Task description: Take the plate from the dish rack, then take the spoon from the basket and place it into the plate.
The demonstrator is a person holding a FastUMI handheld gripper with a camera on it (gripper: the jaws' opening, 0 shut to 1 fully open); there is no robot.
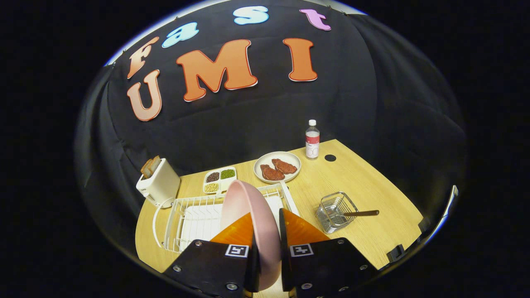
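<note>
A pink plate stands on edge between my two fingers, and the gripper is shut on its rim. The plate is held above the white wire dish rack, which lies just ahead and to the left of the fingers. To the right of the fingers stands a small wire basket on the wooden table. A spoon with a brown handle rests in the basket, its handle sticking out to the right.
Beyond the rack sit a white toaster with bread, a divided tray of beans, a white pan with two pieces of meat and a water bottle. The table's edge runs close behind the basket on the right.
</note>
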